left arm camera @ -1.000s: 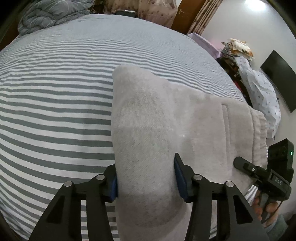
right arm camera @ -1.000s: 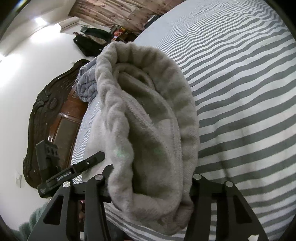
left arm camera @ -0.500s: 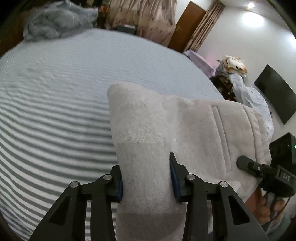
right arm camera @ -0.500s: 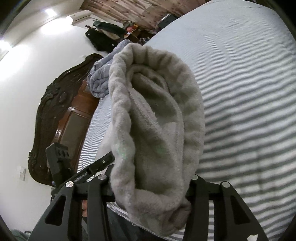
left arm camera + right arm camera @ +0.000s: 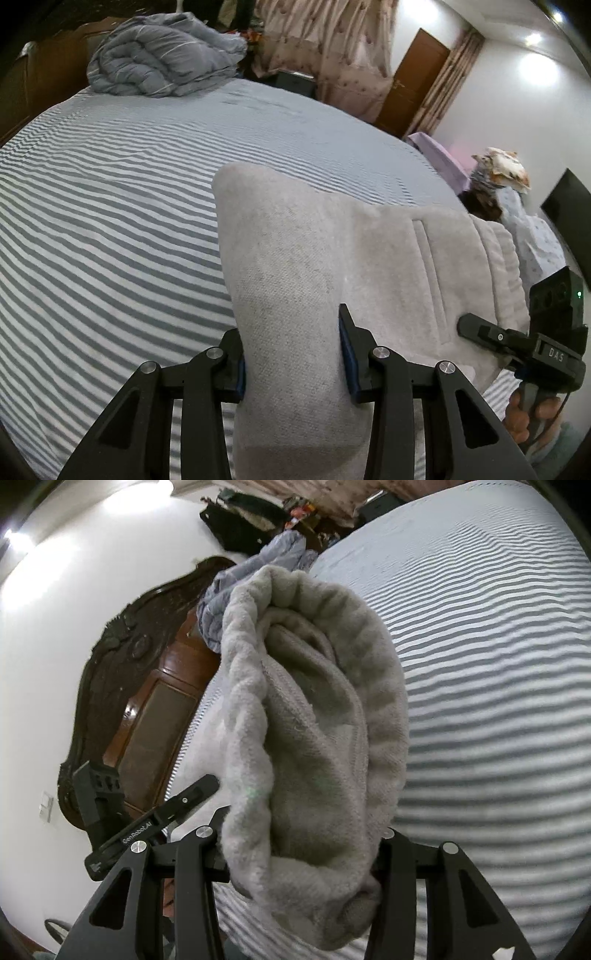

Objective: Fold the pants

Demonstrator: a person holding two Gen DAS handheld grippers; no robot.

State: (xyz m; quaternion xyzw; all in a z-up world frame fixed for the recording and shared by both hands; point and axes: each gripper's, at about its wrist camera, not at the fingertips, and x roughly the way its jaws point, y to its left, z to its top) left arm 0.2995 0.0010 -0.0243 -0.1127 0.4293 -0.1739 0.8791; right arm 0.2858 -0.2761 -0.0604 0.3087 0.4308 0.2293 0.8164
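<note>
Left wrist view: left gripper (image 5: 293, 360) clenched on a folded edge of the pale grey fleece pants (image 5: 369, 266), blue pads (image 5: 346, 363) pressed into the cloth on both sides. Pants stretched ahead and to the right of the fingers, lifted above the grey-and-white striped bed sheet (image 5: 110, 229), pocket seam showing. Right gripper (image 5: 476, 328) seen here from outside, far right, at the waistband end, a hand (image 5: 532, 417) on its handle. Crumpled blue-grey quilt (image 5: 162, 62) far ahead, left.

Right wrist view: right gripper (image 5: 301, 860) gripping the bunched, ribbed waistband, which fills the gap. Pads hidden under fleece. Left gripper (image 5: 199, 790) just left, fingertip buried behind cloth. Dark carved wooden headboard (image 5: 122, 686) only here. Lower pants cut off in both views.
</note>
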